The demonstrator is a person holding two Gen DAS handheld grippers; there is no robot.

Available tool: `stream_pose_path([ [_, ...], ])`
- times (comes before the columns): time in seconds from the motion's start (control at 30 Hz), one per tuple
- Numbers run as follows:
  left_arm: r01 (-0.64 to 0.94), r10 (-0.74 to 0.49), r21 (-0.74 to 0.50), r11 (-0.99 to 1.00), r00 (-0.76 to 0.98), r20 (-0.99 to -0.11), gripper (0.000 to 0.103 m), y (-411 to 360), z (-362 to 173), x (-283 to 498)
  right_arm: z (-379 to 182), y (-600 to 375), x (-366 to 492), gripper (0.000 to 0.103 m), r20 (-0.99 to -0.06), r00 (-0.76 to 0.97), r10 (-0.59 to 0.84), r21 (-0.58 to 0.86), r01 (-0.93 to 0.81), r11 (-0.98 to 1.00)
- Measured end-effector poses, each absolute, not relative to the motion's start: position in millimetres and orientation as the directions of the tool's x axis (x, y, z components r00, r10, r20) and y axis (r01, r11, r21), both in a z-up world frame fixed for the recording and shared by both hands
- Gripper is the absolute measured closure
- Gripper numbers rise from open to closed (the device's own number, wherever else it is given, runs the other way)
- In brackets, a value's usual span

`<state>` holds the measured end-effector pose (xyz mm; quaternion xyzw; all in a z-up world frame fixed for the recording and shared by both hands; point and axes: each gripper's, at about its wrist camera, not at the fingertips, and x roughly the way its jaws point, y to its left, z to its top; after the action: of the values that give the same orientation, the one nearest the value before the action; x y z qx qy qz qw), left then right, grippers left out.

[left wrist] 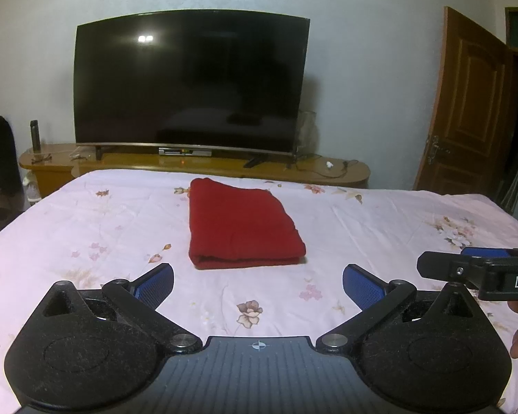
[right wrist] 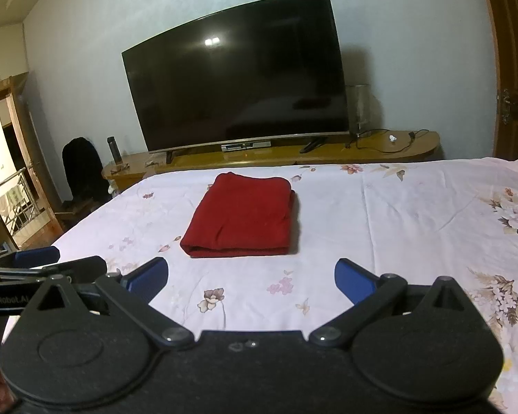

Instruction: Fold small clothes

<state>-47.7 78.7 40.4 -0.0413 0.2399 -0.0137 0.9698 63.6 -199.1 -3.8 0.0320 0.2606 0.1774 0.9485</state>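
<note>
Both grippers, left gripper [left wrist: 258,284] and right gripper [right wrist: 251,277], are hovering wide open and empty near the folded red knit garment [left wrist: 240,226] lying on the floral white bedsheet [left wrist: 86,227]; a careless nudge is risking undoing its layers.

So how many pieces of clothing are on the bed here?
1. A red folded garment lies on the floral bed sheet, ahead of both open grippers. Nothing else shows on the bed, though its near end is hidden.
</note>
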Motion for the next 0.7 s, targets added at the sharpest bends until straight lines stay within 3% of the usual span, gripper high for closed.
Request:
stream_pose_path([
  [0.7,0.029,-0.062,-0.077,0.997,0.882,-0.467,0.0,68.5,40.8,-45.8,-2.7,-202.3,60.3,0.001,-0.485,0.808,0.335,0.141,-0.306,0.942],
])
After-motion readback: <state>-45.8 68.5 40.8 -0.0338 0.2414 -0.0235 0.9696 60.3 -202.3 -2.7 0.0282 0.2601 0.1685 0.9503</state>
